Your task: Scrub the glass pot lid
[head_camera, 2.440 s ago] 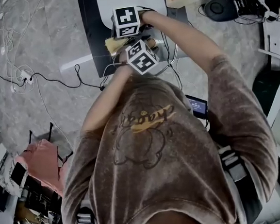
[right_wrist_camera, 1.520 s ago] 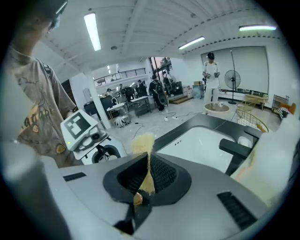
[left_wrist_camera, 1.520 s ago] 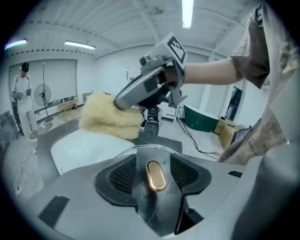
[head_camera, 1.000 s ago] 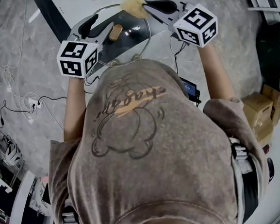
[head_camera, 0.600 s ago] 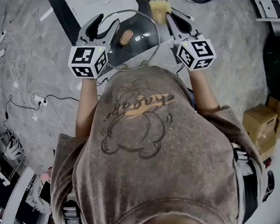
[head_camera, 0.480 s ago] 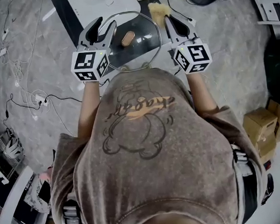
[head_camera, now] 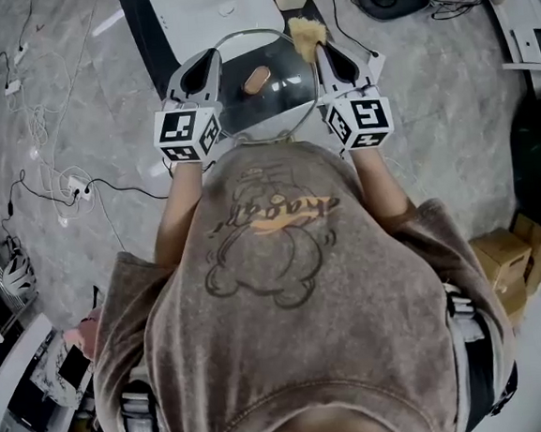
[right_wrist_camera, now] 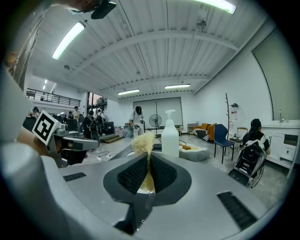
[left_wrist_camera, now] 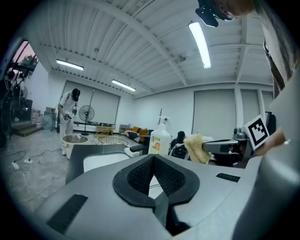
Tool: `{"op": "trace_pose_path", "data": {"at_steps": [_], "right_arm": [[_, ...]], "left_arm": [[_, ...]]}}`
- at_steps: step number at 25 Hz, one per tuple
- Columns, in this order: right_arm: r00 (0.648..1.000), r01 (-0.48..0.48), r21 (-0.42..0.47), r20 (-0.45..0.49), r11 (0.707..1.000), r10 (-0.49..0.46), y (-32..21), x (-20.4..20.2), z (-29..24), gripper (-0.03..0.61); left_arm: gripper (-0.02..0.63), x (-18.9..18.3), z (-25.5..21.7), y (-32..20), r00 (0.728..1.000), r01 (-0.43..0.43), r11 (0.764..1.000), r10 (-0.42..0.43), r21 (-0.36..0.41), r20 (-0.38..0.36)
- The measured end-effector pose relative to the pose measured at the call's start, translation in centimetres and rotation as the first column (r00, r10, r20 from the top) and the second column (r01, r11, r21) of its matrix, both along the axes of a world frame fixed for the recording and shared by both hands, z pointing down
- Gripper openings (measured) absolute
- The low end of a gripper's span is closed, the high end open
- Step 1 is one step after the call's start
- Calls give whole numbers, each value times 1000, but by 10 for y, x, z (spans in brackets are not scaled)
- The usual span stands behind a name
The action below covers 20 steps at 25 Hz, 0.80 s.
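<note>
A round glass pot lid (head_camera: 279, 101) with a wooden knob (head_camera: 257, 78) lies level between my two grippers in the head view. My left gripper (head_camera: 208, 61) sits at the lid's left rim with its jaws shut on that edge. In the left gripper view (left_wrist_camera: 153, 157) the pads meet at their tips, with only a thin line of rim between them. My right gripper (head_camera: 318, 50) is at the lid's right rim, shut on a yellow fibrous scrubber (head_camera: 307, 32). The scrubber (right_wrist_camera: 143, 142) sticks up past the pads (right_wrist_camera: 131, 174), and shows again (left_wrist_camera: 195, 148) across the lid.
A white tabletop (head_camera: 205, 4) on a dark frame lies beyond the lid. A spray bottle (left_wrist_camera: 160, 139) and a pump bottle (right_wrist_camera: 169, 136) stand there. Cables (head_camera: 70, 185) trail over the floor at left; cardboard boxes (head_camera: 513, 246) stand at right. People stand far back (right_wrist_camera: 137, 117).
The left jaws, open around the lid's left rim half a second ago, have closed on it. Both grippers have drawn nearer each other at the lid's sides.
</note>
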State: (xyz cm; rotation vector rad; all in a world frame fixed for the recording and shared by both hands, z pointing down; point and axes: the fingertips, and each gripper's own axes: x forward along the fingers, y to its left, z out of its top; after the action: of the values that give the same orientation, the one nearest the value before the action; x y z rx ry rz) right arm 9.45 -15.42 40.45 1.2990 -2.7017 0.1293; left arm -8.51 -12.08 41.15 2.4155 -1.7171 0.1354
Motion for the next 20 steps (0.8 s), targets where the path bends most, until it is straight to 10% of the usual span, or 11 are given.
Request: {"op": "trace_pose_path", "data": {"at_steps": [20], "right_arm": [[1000,5,-28,18,1000,-5,14,-8,6,15]], "left_arm": [[18,-8,0,13,998,51,998,-52,-22,-47]]}}
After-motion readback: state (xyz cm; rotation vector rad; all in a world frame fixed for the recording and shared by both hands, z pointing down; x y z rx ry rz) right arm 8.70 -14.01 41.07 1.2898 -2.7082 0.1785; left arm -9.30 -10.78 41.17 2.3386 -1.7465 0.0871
